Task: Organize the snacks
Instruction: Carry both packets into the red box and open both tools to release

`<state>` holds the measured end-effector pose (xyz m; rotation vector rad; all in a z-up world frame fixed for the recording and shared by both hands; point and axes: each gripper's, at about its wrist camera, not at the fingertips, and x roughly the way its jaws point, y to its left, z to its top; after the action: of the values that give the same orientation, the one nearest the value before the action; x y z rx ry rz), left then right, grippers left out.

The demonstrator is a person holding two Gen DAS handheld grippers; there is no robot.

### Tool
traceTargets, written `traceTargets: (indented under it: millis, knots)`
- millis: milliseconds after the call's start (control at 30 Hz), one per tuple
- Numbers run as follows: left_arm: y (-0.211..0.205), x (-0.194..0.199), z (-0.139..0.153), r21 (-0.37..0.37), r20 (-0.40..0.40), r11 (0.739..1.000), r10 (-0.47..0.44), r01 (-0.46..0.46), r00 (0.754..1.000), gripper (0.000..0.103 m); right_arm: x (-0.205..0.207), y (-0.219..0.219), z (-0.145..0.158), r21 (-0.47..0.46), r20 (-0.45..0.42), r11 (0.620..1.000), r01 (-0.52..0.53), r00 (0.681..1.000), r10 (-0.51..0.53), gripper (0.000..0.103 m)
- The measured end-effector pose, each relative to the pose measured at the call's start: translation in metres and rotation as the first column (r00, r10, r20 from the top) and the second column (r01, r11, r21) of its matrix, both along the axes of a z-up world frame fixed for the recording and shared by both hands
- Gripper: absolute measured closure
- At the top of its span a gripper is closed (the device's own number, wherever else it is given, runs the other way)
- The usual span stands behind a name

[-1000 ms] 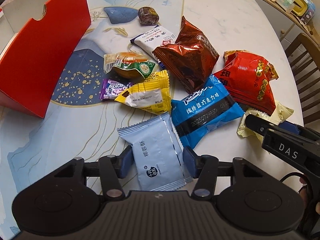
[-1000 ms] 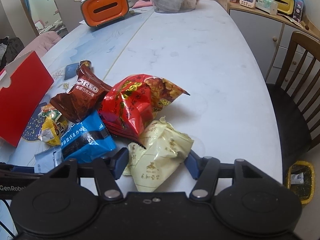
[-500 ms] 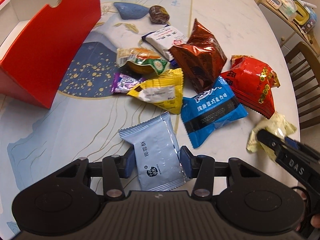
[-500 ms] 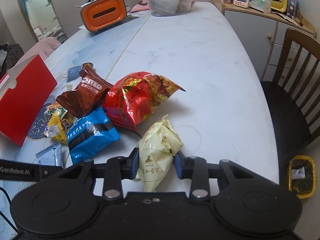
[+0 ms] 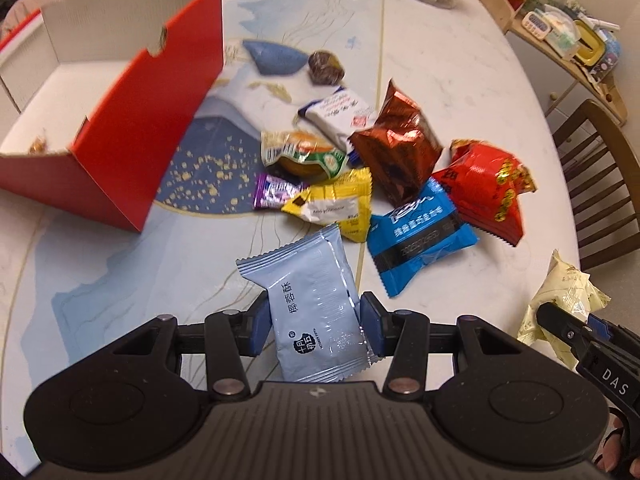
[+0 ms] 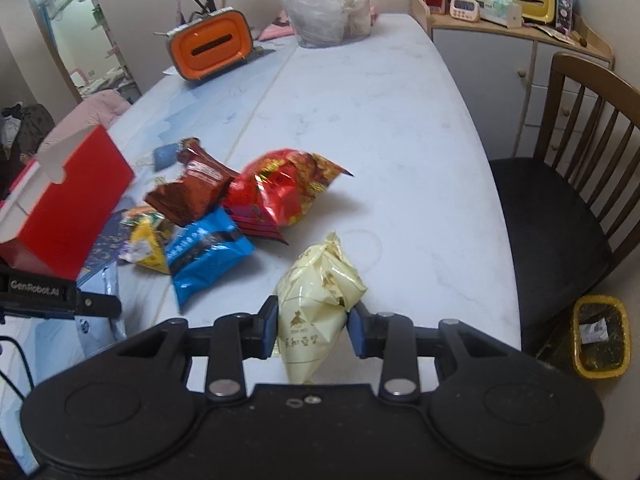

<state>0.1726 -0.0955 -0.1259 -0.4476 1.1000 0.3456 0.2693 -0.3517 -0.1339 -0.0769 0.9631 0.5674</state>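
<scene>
Marble table (image 6: 360, 120); left claw (image 5: 314, 322) clamps pale-blue packet (image 5: 316, 312); right claw (image 6: 314, 330) clamps cream packet (image 6: 316, 312).

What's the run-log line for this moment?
left gripper: shut on pale blue packet | right gripper: shut on cream packet | red box: open

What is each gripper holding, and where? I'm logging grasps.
Left gripper pinches the pale blue packet across its lower side edges; right gripper squeezes the cream packet across its lower half.
</scene>
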Motion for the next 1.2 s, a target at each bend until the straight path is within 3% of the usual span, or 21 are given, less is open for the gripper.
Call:
traceTargets:
  millis: [567,1200]
  knots:
    - [0.040,-0.023,0.068,0.035,0.110,0.998,-0.056,0.052,0.992,0.056,-0.026,0.039,0.067,0.054,0.068,0.995,-0.089,0.994,0.086,0.069]
    - [0.163,-0.050,0.102,0.094,0.169,0.992,-0.094,0.079,0.981,0.056,-0.063,0.200,0.108,0.050,0.172,0.971,-0.235,0.959,0.224,0.069]
